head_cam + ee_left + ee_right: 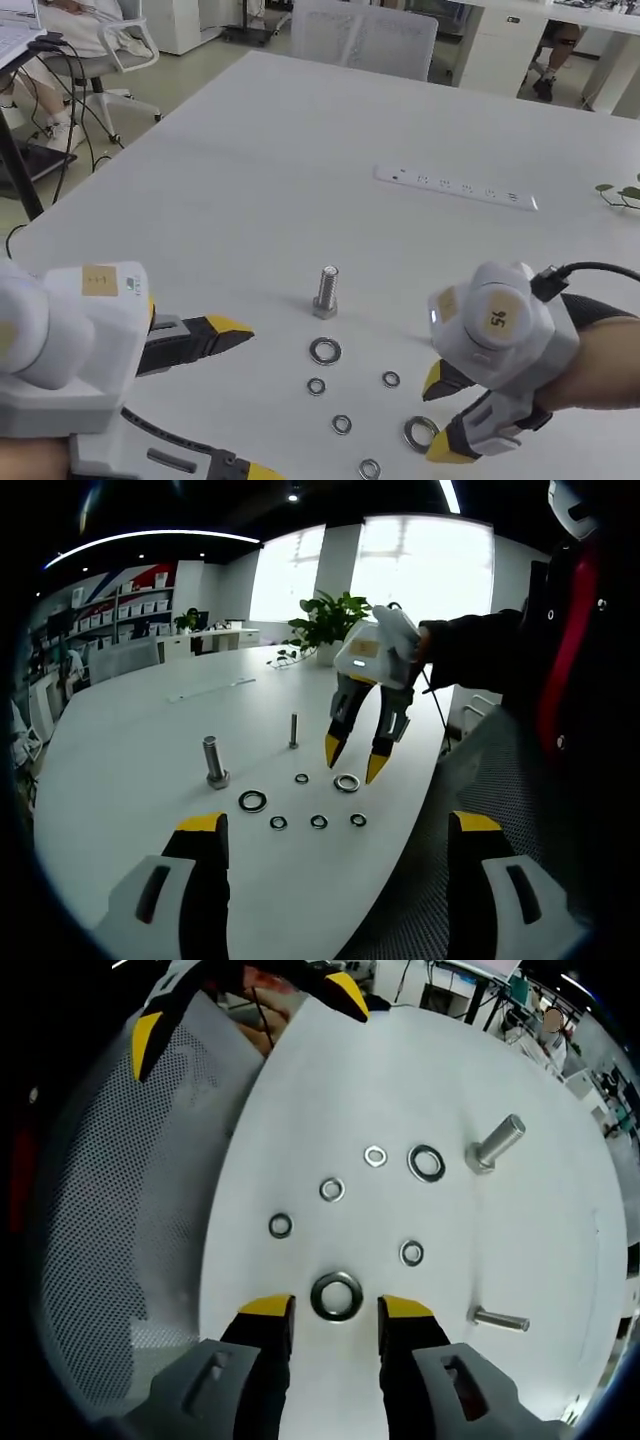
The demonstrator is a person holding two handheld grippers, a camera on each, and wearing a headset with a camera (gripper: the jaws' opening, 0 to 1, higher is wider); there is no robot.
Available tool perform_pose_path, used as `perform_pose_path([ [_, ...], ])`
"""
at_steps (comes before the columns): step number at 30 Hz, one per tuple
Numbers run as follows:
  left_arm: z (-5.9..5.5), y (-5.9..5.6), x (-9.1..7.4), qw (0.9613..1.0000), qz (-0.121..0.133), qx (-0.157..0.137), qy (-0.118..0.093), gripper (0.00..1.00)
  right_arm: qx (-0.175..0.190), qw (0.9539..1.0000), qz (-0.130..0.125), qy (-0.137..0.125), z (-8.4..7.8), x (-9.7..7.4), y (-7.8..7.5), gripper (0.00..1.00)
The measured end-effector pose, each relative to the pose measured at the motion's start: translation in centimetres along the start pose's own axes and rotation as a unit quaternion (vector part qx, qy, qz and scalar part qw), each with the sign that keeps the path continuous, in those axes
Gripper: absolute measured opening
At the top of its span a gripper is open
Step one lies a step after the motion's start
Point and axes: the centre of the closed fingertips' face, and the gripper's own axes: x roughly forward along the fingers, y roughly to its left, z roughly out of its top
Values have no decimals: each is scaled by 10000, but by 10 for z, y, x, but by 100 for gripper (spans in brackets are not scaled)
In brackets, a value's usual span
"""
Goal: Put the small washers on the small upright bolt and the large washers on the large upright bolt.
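Large washer (pixel 336 1296) flat on the desk (pixel 300 150), between the parted jaws of the right gripper (pixel 438 416).
The tips seem clear of it, though that is hard to judge. A second large washer (pixel 324 351) lies just beside the upright large bolt (pixel 327 290), further in from the near edge. Four small washers (pixel 316 386) are scattered between the two large ones, and the small bolt (pixel 293 730) stands upright nearby. The left gripper (pixel 337 823) hovers at the near edge, jaws wide and empty.
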Motion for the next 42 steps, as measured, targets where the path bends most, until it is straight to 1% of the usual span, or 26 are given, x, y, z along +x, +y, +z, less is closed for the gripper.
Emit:
perform_pose_path([
  [4,1,0,-1,10000,3,0,-7,90,44,10000,36,60,-3,4,1,33],
  [8,1,0,-2,10000,3,-4,-4,90,-34,9998,26,179,-7,8,2,31],
  [12,1,0,-2,10000,4,-7,-3,90,-47,9999,16,147,-5,9,2,31],
  [18,2,1,-3,10000,24,-26,-25,90,-101,9997,-11,220,-6,11,1,30],
  [26,2,2,-5,10000,68,-38,-48,90,-135,9997,-20,225,-5,12,0,28],
  [30,2,2,-5,9999,77,-46,-69,89,-238,9992,-50,304,-4,13,2,27],
  [32,3,2,-5,9999,82,-51,-75,89,-207,9992,-14,331,-4,13,3,26],
  [35,3,2,-5,9999,88,-48,-83,89,-141,9994,7,304,-4,12,1,26],
  [38,3,2,-6,9999,100,-44,-84,89,-156,9995,4,290,-4,12,1,26],
  [42,3,2,-7,9999,116,-37,-94,89,-327,9989,22,330,-5,12,2,26],
])
